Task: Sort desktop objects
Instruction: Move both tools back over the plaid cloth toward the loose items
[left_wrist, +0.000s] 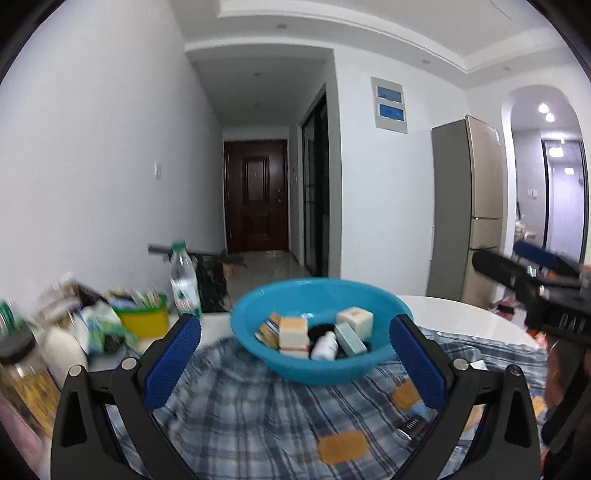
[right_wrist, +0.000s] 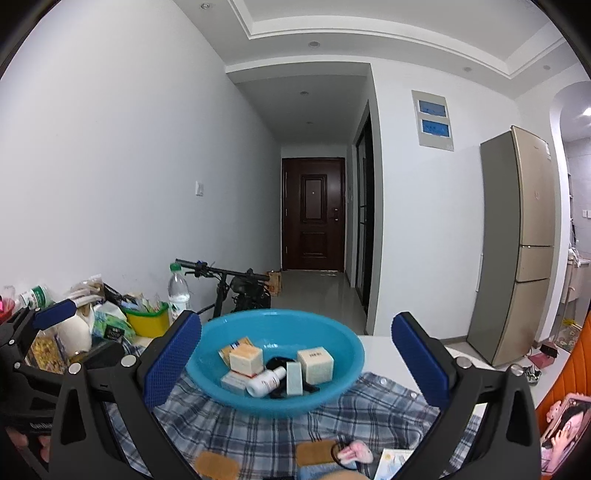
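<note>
Both claws (left_wrist: 295, 332) (right_wrist: 295, 332) gape empty — white bottle (right_wrist: 266, 381) lies cap up-right in basin (right_wrist: 332, 332).

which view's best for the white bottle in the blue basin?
Right wrist view: the white bottle is sharp, lying on its side in the blue basin, with its cap end visible between the boxes. The left wrist view shows the same bottle but softer, with slight motion blur, and more end-on, so its shape reads less clearly.

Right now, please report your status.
Left gripper open, empty. Right gripper open, empty. Basin holds boxes, bottle. Nothing in the way.
</note>
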